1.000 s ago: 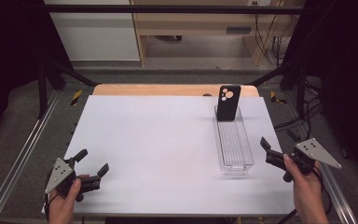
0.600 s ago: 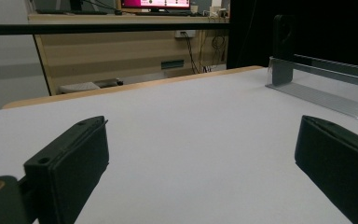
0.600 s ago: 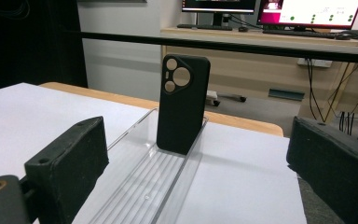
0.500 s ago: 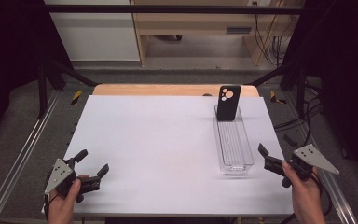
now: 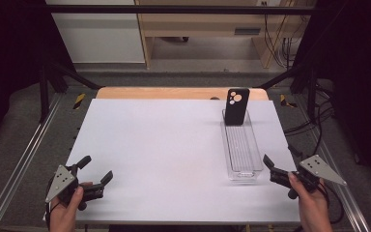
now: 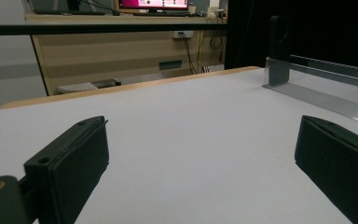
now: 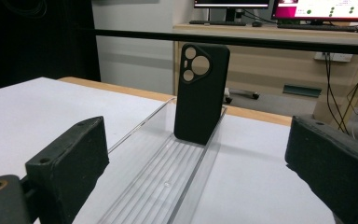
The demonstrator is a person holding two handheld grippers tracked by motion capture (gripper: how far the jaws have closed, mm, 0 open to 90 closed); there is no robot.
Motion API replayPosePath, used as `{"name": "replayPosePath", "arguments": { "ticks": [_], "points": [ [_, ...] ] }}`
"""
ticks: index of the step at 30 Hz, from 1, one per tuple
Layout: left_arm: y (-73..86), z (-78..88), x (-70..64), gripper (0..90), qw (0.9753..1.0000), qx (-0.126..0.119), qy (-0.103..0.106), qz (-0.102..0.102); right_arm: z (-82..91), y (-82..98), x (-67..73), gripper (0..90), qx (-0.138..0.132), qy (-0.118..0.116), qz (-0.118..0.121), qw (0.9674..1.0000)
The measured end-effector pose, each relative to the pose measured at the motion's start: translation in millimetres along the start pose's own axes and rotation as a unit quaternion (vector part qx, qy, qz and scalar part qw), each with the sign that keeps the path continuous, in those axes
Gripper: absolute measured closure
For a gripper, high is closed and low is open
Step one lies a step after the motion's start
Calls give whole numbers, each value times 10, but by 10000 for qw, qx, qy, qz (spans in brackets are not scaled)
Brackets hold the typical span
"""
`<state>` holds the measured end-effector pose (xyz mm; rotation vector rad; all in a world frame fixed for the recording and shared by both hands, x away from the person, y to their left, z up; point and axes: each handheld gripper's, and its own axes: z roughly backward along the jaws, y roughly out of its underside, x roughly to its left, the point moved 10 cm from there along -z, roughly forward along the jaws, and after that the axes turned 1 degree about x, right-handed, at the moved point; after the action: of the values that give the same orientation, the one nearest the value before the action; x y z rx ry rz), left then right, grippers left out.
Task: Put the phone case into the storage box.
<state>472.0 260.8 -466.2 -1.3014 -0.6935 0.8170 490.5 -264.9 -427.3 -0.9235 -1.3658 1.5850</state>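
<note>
A black phone case [image 5: 236,106] stands upright at the far end of a long clear plastic tray [image 5: 242,150] on the right side of the white table [image 5: 164,145]. My right gripper [image 5: 278,155] is open near the table's right front corner, just right of the tray's near end. In the right gripper view the phone case [image 7: 201,93] and the tray [image 7: 168,177] lie straight ahead between the spread jaws of the right gripper [image 7: 196,123]. My left gripper [image 5: 97,167] is open at the front left, holding nothing. In the left gripper view the tray [image 6: 326,93] is far off to the right.
Aluminium frame rails [image 5: 24,159] run along both sides of the table, with dark foam floor beyond. A wooden strip [image 5: 174,93] edges the table's back. Cables [image 5: 314,125] hang past the right edge. A desk with monitors [image 7: 317,9] stands behind.
My right gripper has drawn back toward the front edge and dropped slightly, still open. The left gripper, the tray and the phone case have not moved.
</note>
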Motion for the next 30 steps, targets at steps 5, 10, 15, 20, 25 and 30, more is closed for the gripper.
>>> {"name": "replayPosePath", "arguments": {
  "ticks": [5,10,15,20,25,30],
  "points": [
    [4,2,-18,30,10000,8,30,0,-14,35,65,65,18,-88,-13,10000],
    [6,8,-34,30,10000,14,45,-6,-35,48,115,67,13,-150,-6,9999],
    [9,14,-48,30,10000,21,68,-2,-64,72,173,68,28,-212,-30,9998],
    [16,23,-66,31,9999,30,98,26,-108,97,220,69,-2,-257,-146,9996],
    [19,32,-103,31,9999,42,155,17,-181,147,248,68,-6,-261,-211,9994],
    [30,14,-112,31,9998,73,171,27,-218,194,275,66,41,-276,-195,9994]
  ]
}}
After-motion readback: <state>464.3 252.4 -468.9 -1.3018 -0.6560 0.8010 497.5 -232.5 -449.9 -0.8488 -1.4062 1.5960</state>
